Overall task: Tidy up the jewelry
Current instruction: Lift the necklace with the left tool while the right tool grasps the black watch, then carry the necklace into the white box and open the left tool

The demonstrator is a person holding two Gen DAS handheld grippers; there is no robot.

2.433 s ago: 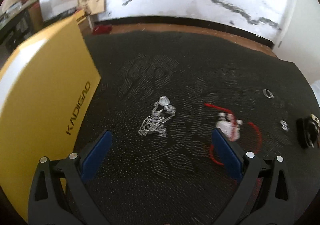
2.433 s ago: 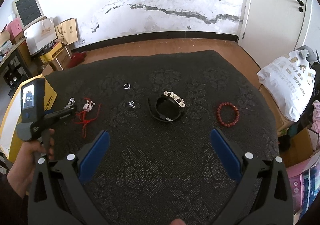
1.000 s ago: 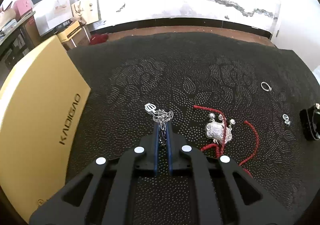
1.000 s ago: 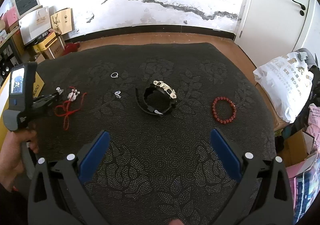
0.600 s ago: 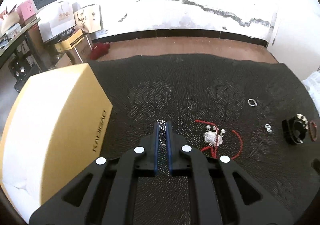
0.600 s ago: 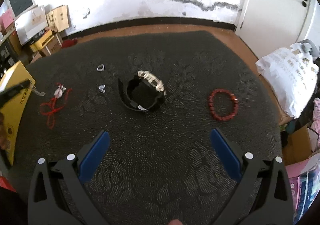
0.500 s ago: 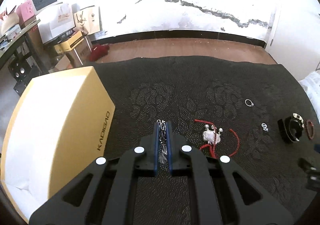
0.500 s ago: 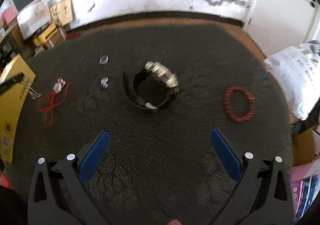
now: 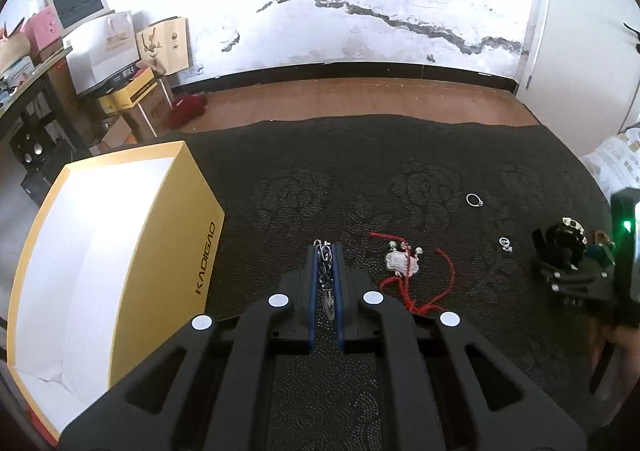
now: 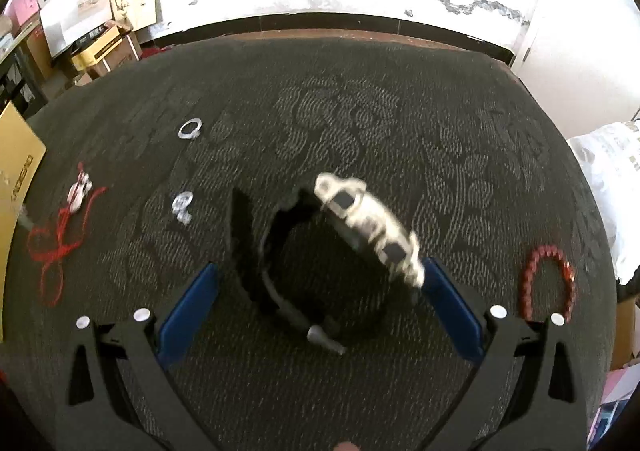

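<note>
Progress: early stage. The left gripper (image 9: 324,251) has its blue pads pressed together on a silver link chain (image 9: 325,271), which hangs between them above the carpet, clear of it. The open yellow cardboard box with a white lining (image 9: 172,251) stands just to the left of that gripper; the part of its interior that shows holds no jewelry, so by my judgement nothing is stowed yet and the chain is the 1st piece on its way.

The right gripper (image 10: 320,303) has its fingers spread wide, 1 on each side of the black-strapped wristwatch with a pale metal case (image 10: 340,247); the pads do not press on it. The picture is blurred here, so contact with the strap cannot be ruled out.

Outstanding on the carpet: the watch, a red cord necklace with a silver pendant (image 9: 404,267), a thin silver ring (image 9: 474,199), a small silver ring or earring (image 9: 505,243) and a dark red bead bracelet (image 10: 548,283). That makes 5 pieces left besides the chain.

Surface: a dark grey carpet with a woven rose pattern (image 9: 360,179), laid over a brown wooden floor (image 9: 340,99).

Room: a white wall with a cracked, peeling streak, a black skirting board, a white door at the right, cartons and paper bags stacked at the left.
</note>
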